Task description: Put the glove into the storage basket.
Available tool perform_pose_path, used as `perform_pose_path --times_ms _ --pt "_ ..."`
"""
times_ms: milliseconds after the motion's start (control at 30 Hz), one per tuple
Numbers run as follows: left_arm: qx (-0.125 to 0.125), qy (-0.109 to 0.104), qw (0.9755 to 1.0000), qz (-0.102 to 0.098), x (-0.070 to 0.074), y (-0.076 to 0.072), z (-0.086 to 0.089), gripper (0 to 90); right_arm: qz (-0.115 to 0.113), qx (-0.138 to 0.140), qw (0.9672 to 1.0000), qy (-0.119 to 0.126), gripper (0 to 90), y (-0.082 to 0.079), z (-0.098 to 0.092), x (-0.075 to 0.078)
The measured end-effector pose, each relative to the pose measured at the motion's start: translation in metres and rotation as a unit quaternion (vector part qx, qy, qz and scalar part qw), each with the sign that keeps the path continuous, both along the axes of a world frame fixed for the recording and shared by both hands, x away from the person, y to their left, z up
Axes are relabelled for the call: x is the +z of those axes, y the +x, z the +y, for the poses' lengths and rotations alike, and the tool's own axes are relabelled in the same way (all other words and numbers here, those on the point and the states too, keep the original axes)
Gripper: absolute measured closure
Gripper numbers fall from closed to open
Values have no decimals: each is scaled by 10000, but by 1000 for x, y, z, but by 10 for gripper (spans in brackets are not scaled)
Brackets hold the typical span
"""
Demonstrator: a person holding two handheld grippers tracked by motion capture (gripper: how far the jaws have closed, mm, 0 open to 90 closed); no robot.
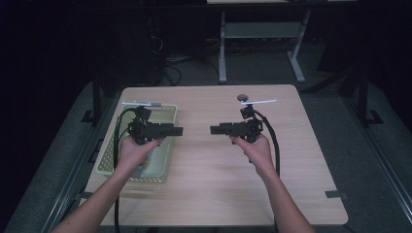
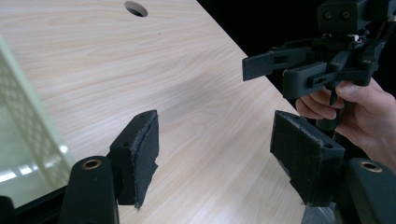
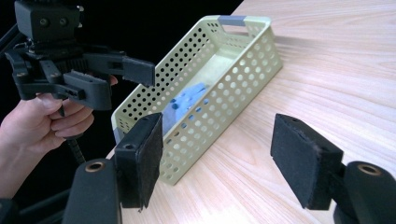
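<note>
Pale perforated basket (image 1: pixel 163 116) on wooden table (image 1: pixel 218 189)

Two hand-held grippers are present: one left gripper (image 1: pixel 176 130) and one right gripper (image 1: pixel 217 129), each with two black jaws. One pale green perforated basket (image 3: pixel 243 70) sits on one wooden table (image 1: pixel 209 189). The basket contains one blue item (image 3: pixel 187 100), and the tabletop has one round hole (image 2: pixel 136 8).

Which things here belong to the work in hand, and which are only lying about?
Belong to the work:
- left gripper, jaws open, nothing between them
- right gripper, jaws open, nothing between them
- pale green basket
- blue item inside the basket

Only lying about:
- round hole in the table
- grey frame behind the table
</note>
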State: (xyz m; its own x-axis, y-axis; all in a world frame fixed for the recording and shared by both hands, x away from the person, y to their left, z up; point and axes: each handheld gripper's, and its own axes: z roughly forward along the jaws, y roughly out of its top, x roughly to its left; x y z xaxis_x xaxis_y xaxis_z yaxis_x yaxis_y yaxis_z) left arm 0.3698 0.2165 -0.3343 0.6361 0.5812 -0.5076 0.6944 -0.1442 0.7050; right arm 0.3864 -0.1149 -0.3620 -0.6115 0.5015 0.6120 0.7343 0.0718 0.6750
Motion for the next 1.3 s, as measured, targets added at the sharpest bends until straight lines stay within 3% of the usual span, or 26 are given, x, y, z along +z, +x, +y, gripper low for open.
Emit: perform_pose_path --times_ms 100,200,433,867,1300 --pt "-101 -40 9999 85 -2 0 -7 312 27 -51 10000 31 336 -1 -8 -1" --pt "-190 21 9998 13 -2 -1 -15 308 59 -112 9999 -14 329 -3 -15 -3" --pt "-288 -11 9996 23 -4 -3 -28 306 -1 -209 9997 -93 329 -6 -29 -5" --pt "-528 11 9986 4 -12 -7 -52 296 101 -453 9986 -242 320 -12 -57 -11" --pt "-704 -40 9975 50 -24 -15 -73 272 257 -682 9972 -170 314 -22 -92 -24"
